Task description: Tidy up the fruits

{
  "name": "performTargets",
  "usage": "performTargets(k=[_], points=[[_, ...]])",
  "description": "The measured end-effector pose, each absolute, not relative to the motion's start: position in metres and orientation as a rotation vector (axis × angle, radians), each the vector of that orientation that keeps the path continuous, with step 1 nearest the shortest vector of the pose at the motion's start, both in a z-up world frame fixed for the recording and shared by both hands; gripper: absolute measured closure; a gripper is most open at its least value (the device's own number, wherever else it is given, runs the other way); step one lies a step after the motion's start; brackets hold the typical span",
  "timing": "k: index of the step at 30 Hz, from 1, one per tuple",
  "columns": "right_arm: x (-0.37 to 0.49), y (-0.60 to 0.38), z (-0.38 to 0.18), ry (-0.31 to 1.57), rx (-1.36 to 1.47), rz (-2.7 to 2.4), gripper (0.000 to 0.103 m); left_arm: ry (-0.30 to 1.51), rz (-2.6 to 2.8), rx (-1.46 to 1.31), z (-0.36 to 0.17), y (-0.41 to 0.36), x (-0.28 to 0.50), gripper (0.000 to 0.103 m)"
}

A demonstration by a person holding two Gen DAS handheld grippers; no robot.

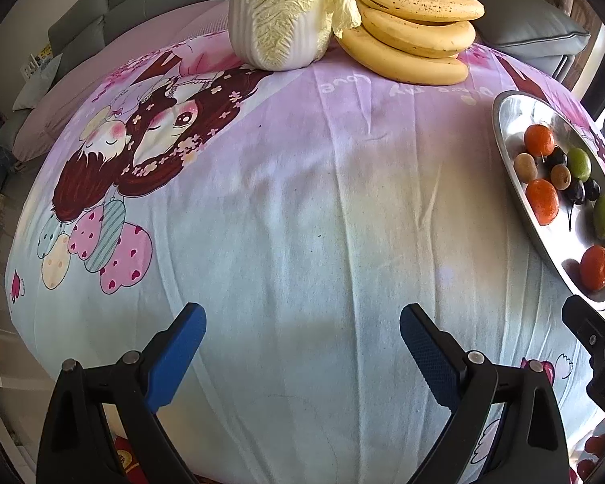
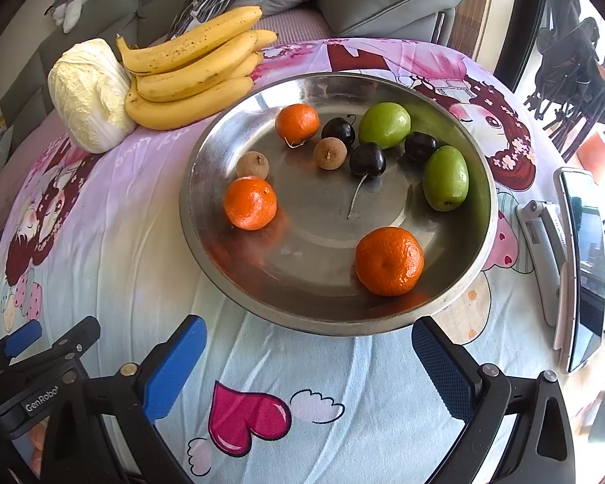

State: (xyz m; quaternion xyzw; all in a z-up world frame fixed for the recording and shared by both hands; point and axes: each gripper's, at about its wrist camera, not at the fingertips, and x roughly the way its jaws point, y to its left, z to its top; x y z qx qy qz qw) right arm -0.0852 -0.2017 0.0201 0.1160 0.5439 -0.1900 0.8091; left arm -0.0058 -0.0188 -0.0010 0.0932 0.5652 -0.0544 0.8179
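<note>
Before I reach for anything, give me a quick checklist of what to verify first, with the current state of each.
1. Right gripper open and empty: ok.
2. Left gripper open and empty: ok.
3. Metal bowl flat on the tablecloth: ok.
4. Nearest tangerine clear of other fruit: ok.
5. Bananas outside the bowl, touching the cabbage: not ok.
6. Where the fruits should go: cannot tell.
</note>
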Motion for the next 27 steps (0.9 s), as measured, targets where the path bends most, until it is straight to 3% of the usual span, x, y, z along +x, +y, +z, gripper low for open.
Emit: performTargets(k=[27], points=[[-0.0867,-0.2011,0.0173,1.168,0.249,-0.409,0.0,1.204,-0.1,0.199,-0.0025,-0.0185,-0.0058,0.006]])
